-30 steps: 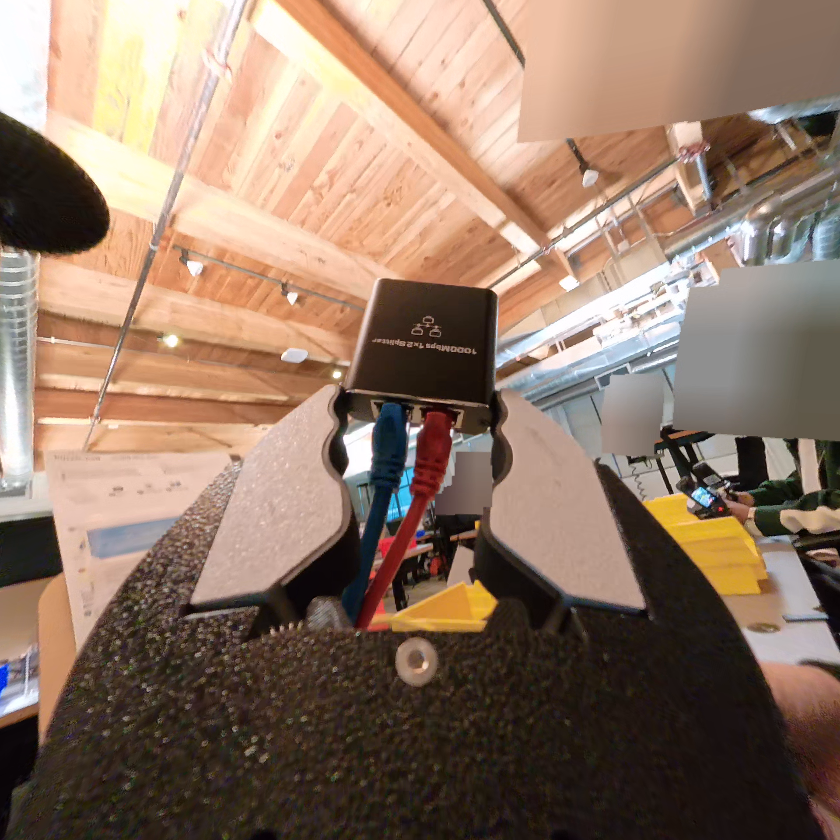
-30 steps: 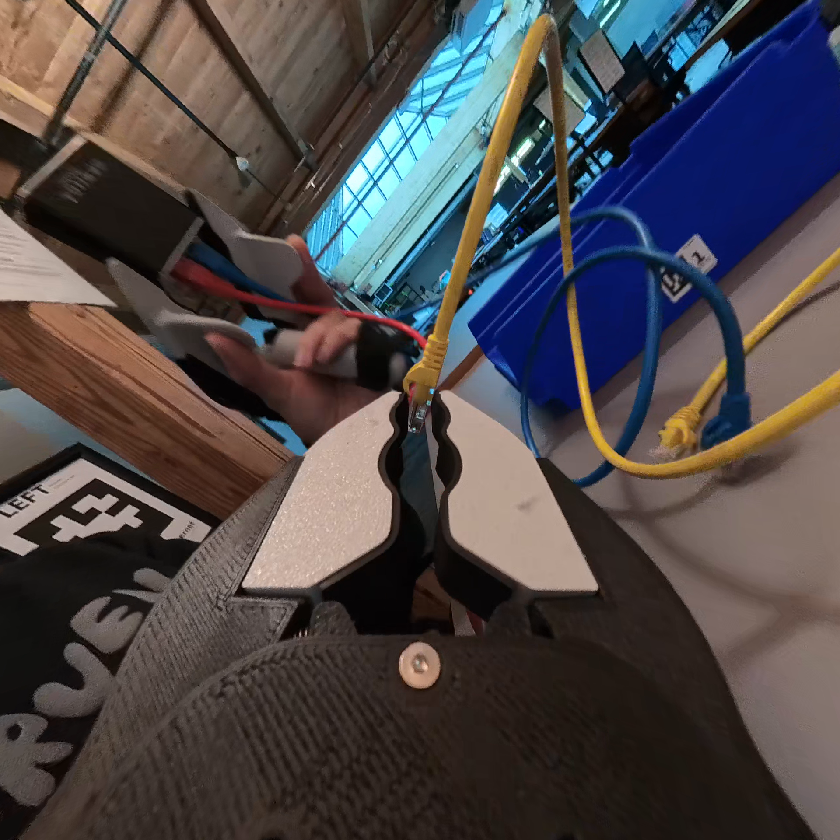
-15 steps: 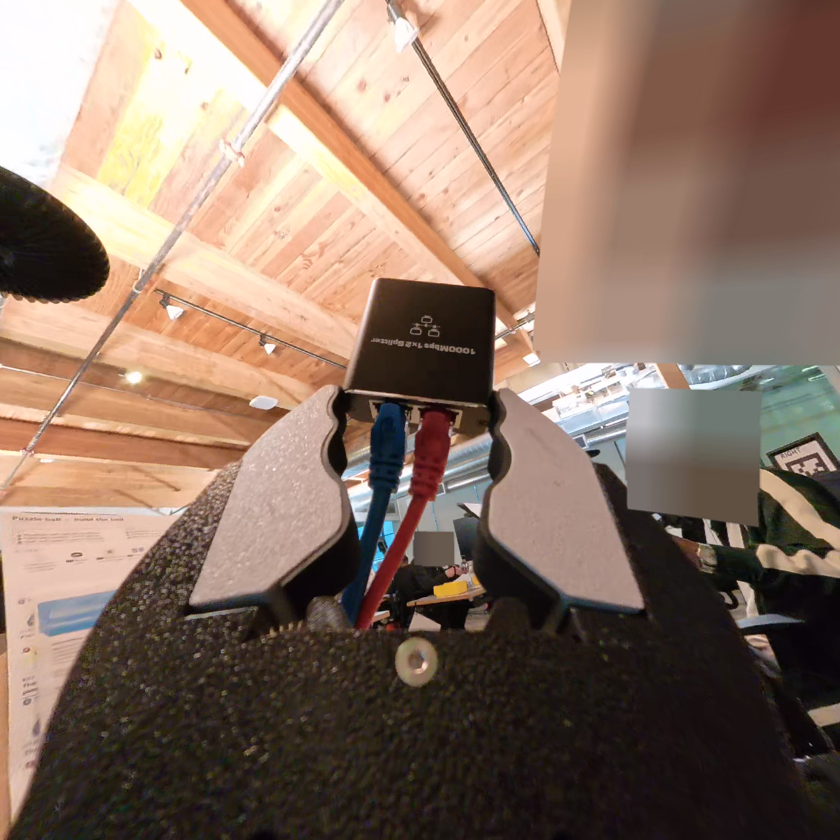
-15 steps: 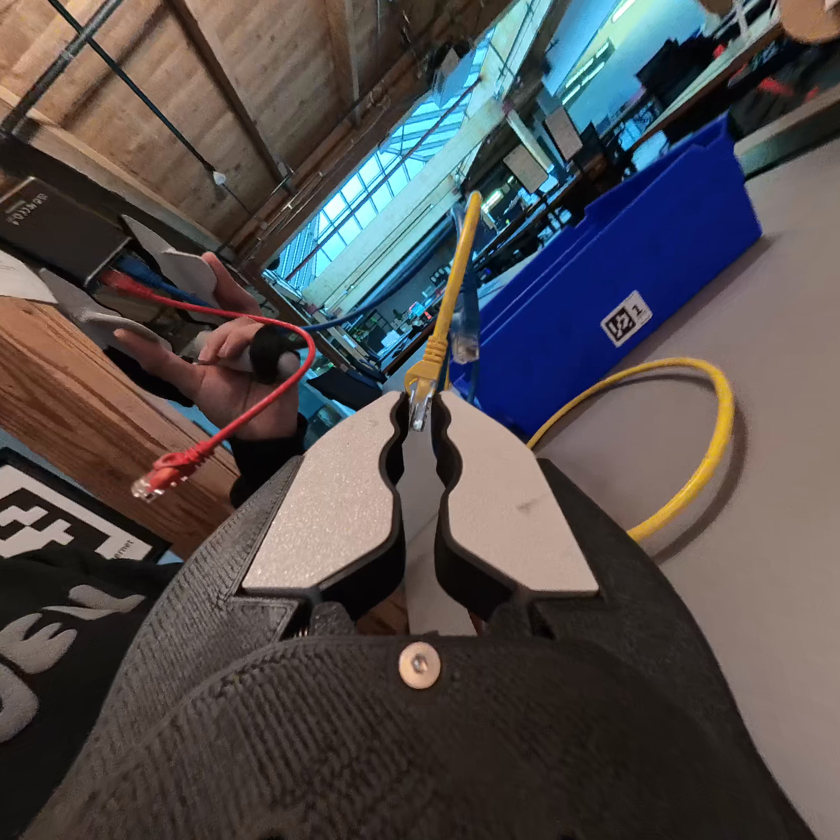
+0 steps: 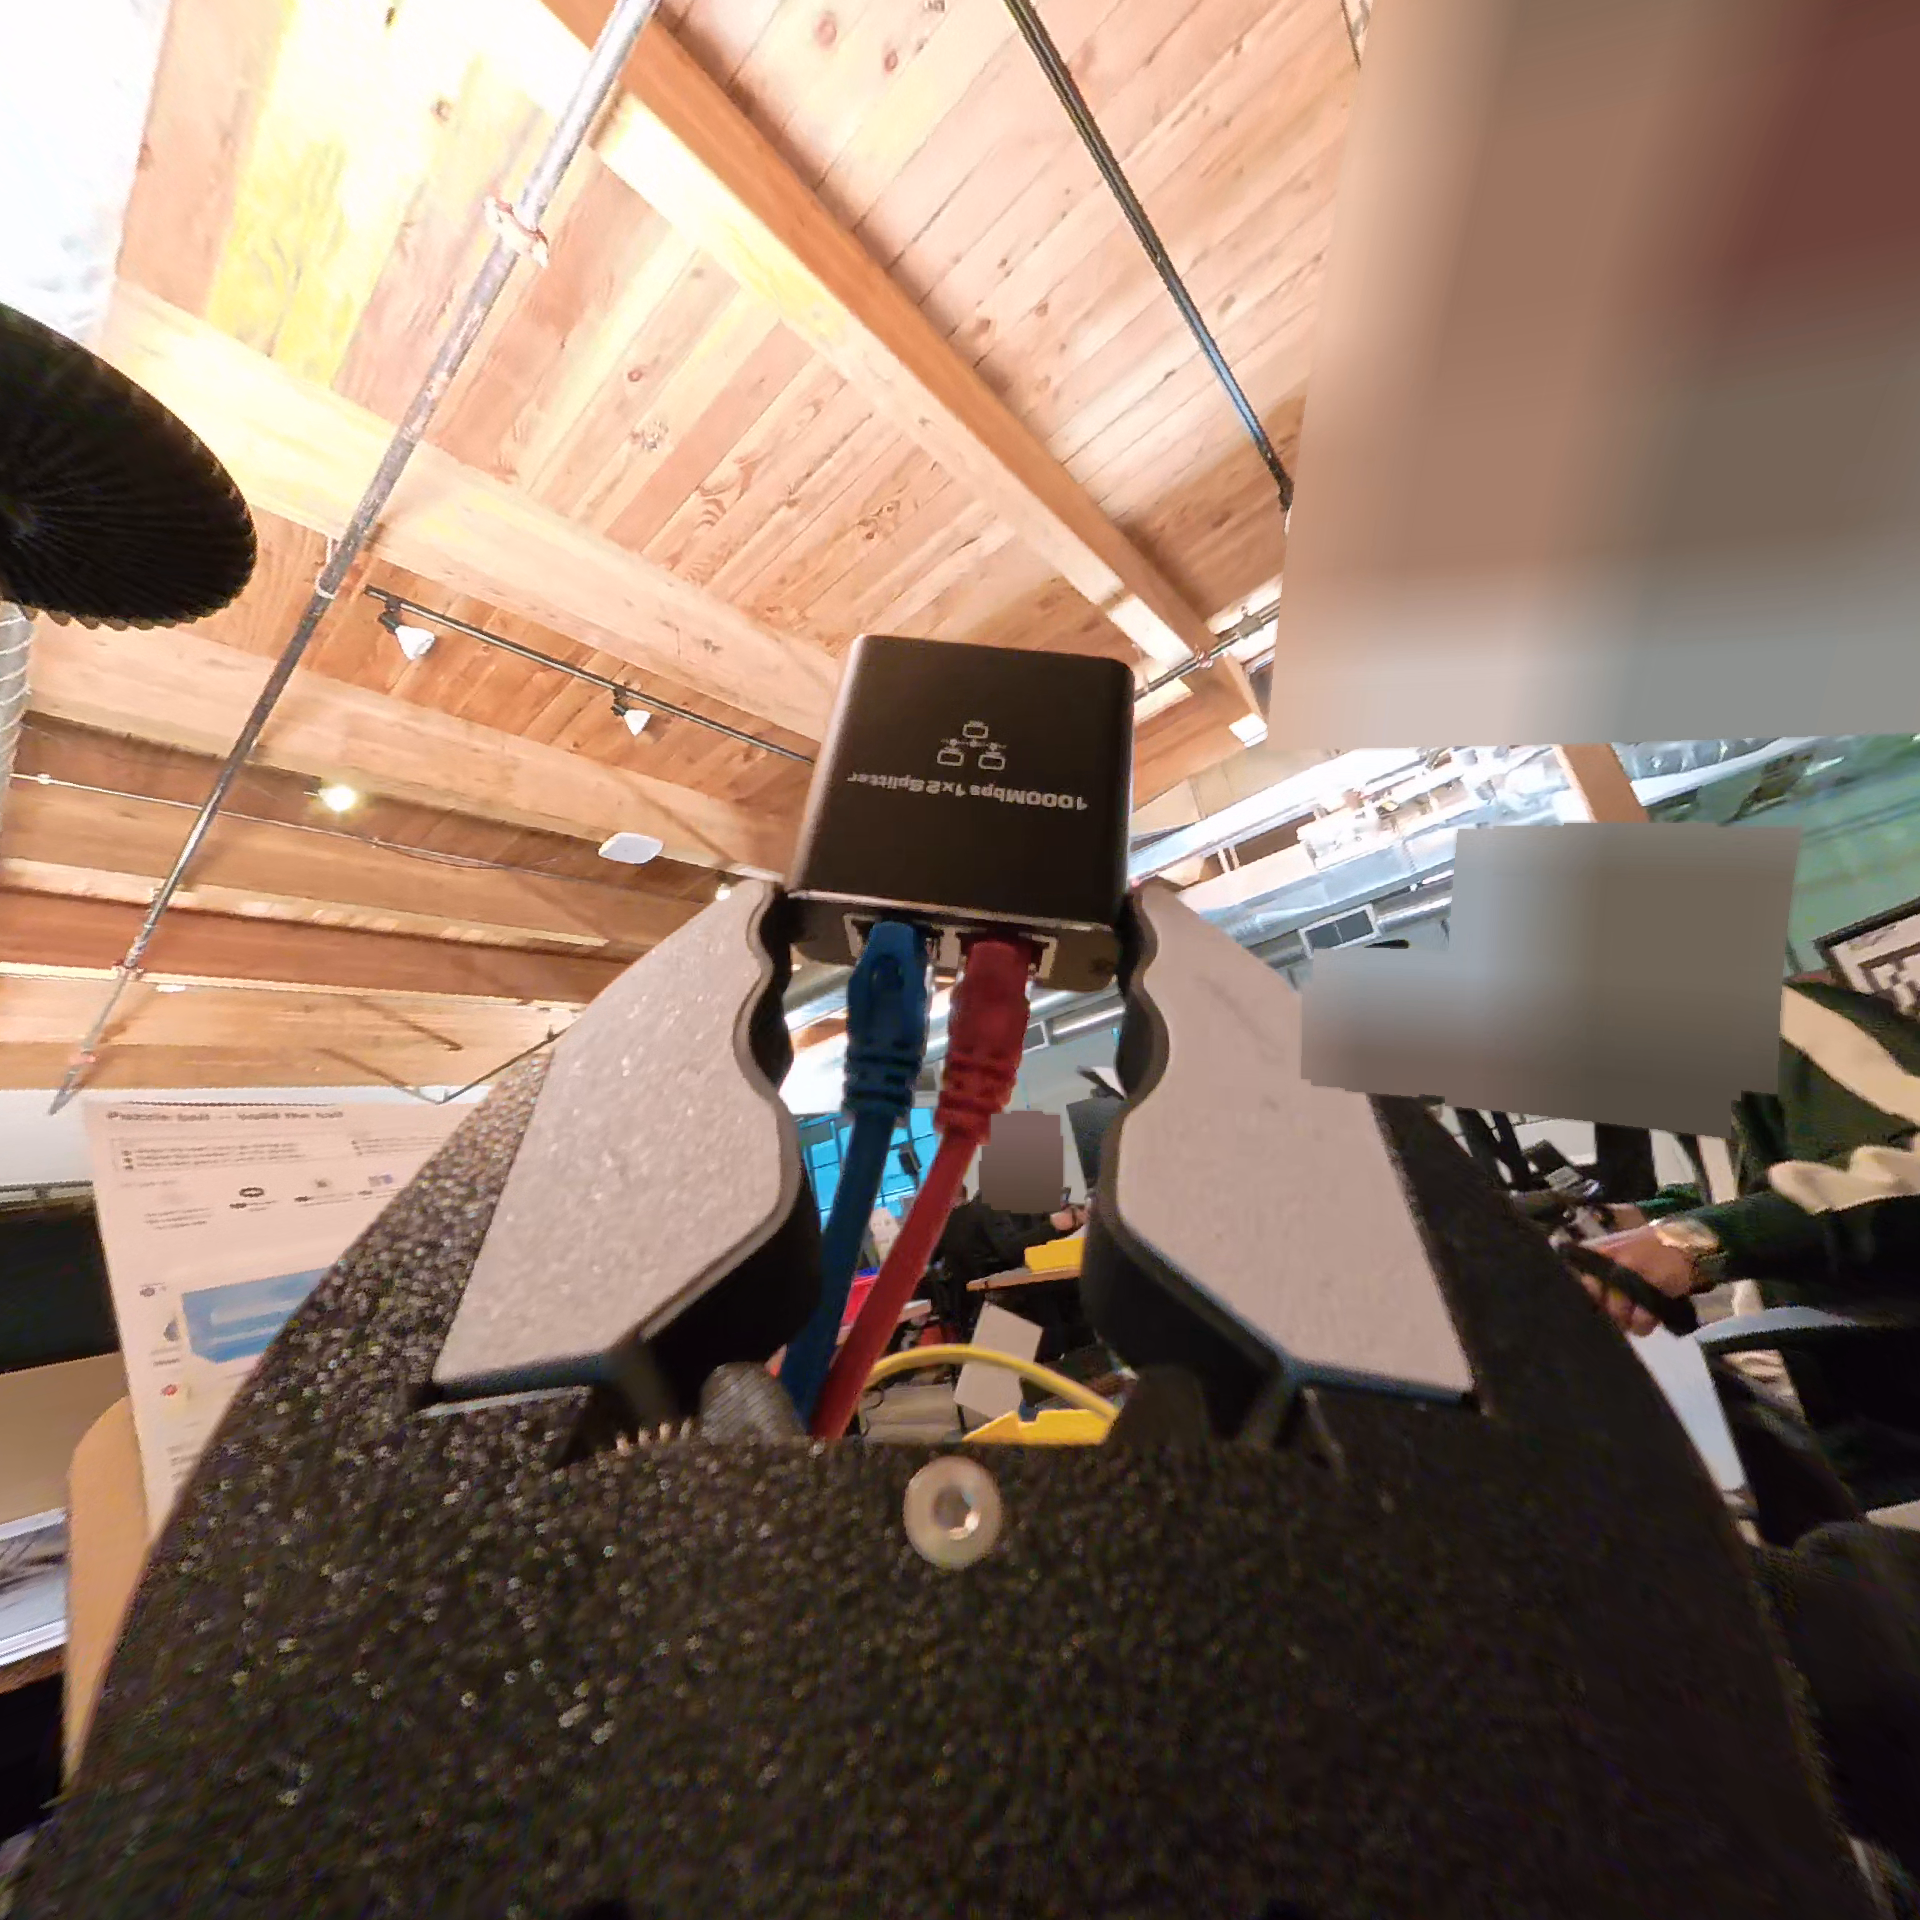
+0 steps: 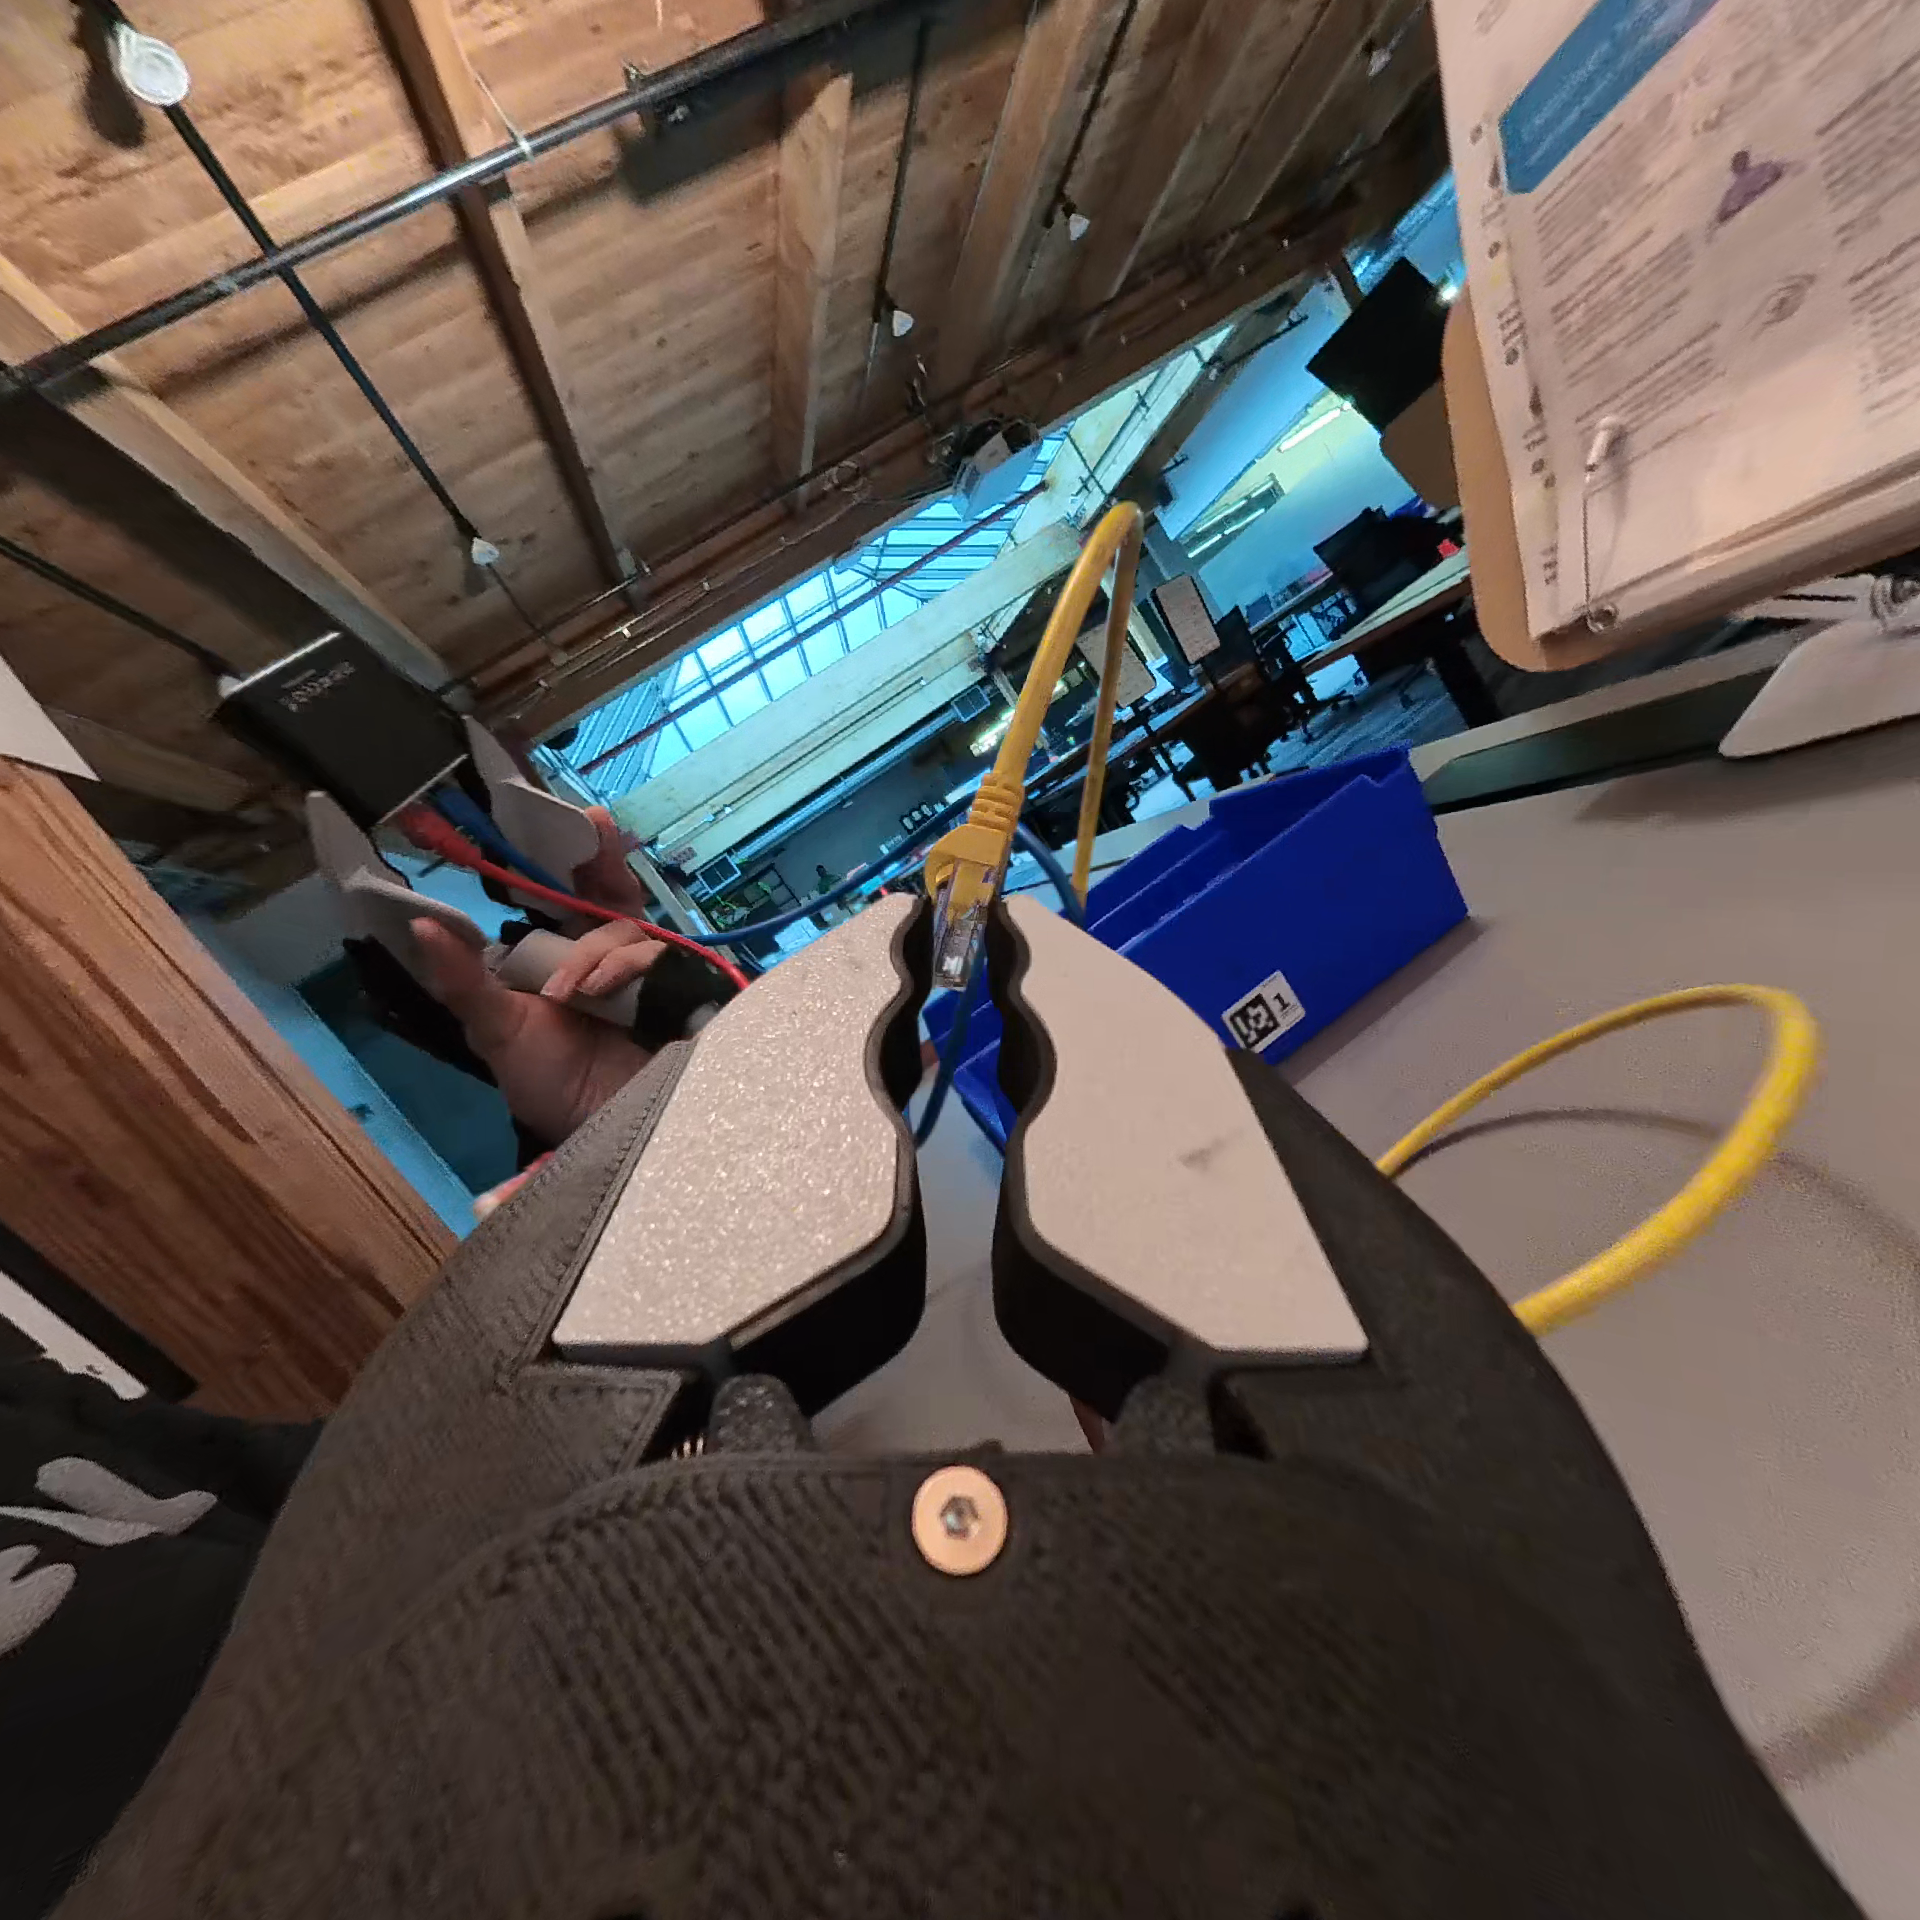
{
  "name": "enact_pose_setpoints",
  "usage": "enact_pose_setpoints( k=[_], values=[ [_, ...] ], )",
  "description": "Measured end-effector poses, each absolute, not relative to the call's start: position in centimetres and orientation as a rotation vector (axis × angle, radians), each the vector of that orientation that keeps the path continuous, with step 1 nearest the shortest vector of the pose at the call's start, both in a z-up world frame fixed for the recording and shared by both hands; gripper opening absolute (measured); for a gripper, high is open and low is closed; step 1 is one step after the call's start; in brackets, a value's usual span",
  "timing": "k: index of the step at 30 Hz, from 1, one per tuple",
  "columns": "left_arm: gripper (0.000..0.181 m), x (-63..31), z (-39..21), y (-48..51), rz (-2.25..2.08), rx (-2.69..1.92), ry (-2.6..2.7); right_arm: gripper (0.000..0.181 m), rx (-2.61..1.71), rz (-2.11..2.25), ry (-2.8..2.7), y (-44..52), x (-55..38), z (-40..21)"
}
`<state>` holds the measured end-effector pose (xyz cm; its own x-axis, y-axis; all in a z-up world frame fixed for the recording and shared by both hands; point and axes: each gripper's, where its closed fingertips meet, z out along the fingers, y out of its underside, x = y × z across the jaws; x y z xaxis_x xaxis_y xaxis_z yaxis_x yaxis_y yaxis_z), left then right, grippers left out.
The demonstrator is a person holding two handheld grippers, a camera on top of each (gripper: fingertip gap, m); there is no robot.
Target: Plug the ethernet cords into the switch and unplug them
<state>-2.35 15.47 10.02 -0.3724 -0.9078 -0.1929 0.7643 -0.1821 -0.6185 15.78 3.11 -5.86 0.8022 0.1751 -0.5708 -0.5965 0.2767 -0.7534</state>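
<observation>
Left gripper (image 5: 951,935) clamped on switch (image 5: 966,779), blue cord (image 5: 881,1023) and red cord (image 5: 987,1023) plugged in. Right gripper (image 6: 961,940) pinching yellow cord plug (image 6: 964,894); blue bin (image 6: 1299,894) behind on tabletop (image 6: 1662,935).

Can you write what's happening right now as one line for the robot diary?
left gripper: shut on black switch | blue cord, red cord: plugged in | right gripper: shut on yellow cord plug, unplugged

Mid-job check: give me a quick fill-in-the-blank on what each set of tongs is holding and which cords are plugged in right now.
1. The left tongs clamp a black ____.
2. Beside the blue cord, a ____ cord is plugged into it.
3. The right tongs pinch the plug of the ____ cord.
4. On the grey table stands a ____ bin.

Missing words: switch; red; yellow; blue
</observation>
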Motion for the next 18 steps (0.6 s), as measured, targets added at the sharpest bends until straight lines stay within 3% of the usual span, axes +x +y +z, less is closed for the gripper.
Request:
enact_pose_setpoints(
  k=[18],
  values=[
    [0.060, -4.2, 10.6, 16.7, -2.005, -0.205, 0.590, 0.011, -1.220, 0.861, 0.518, 10.2, 10.1, -12.8]
  ],
)
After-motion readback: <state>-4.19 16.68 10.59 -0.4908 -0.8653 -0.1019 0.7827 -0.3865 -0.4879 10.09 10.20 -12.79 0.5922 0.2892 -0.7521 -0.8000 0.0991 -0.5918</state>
